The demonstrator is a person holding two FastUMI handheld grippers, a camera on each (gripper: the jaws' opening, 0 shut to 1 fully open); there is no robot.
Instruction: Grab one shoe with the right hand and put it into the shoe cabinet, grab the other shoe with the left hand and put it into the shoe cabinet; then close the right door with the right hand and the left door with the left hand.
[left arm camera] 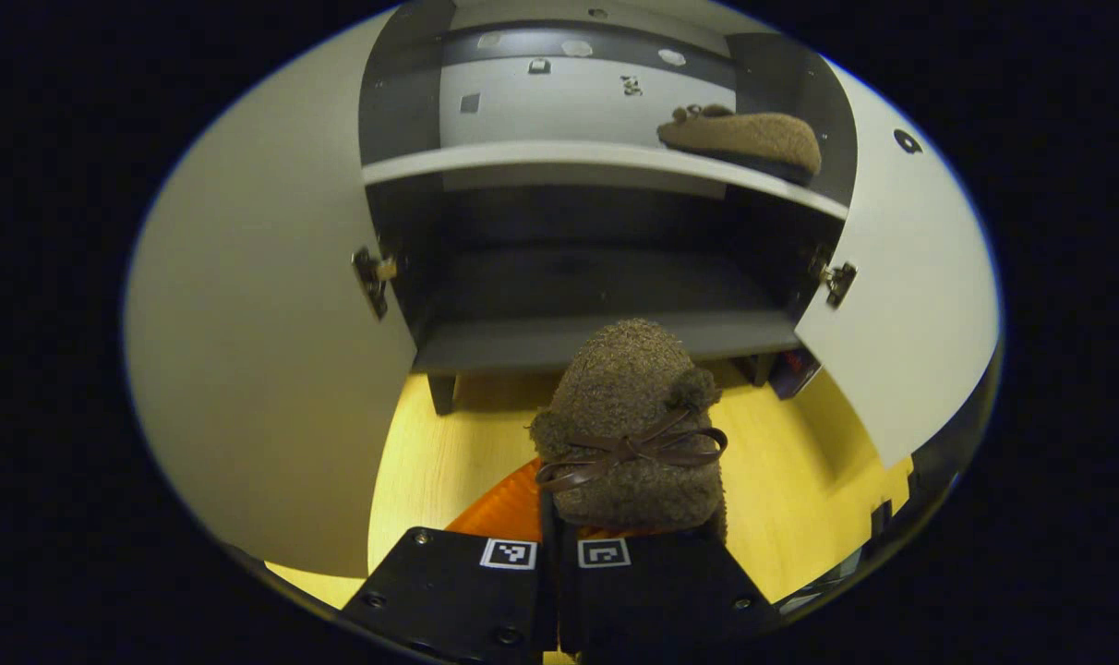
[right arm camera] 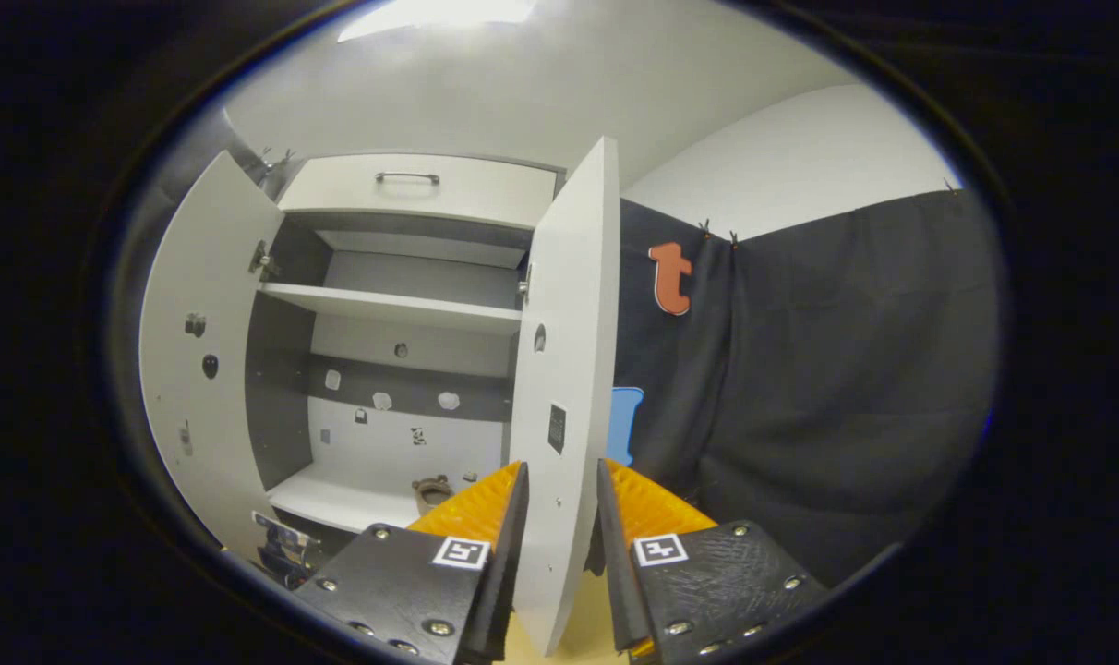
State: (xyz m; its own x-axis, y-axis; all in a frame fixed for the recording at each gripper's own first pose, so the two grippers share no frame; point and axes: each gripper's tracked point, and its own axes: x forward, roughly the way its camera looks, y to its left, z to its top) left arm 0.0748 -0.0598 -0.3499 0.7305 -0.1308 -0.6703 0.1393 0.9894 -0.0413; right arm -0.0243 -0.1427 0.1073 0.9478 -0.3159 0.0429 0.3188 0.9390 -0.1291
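Holding the second shoe point(left arm camera: 629, 429) clamped between its fingers, your left gripper point(left arm camera: 558, 554) is short of the cabinet point(left arm camera: 606, 337), above the floor point(left arm camera: 430, 471). Beyond it, the first shoe point(left arm camera: 742, 139) already rests on the shelf point(left arm camera: 596, 157), right side. Your right gripper point(right arm camera: 558, 540) has its jaws slightly apart around the right door point(right arm camera: 564, 369) edge; whether they press on it I cannot tell. Left to do: this shoe in, then both doors shut.
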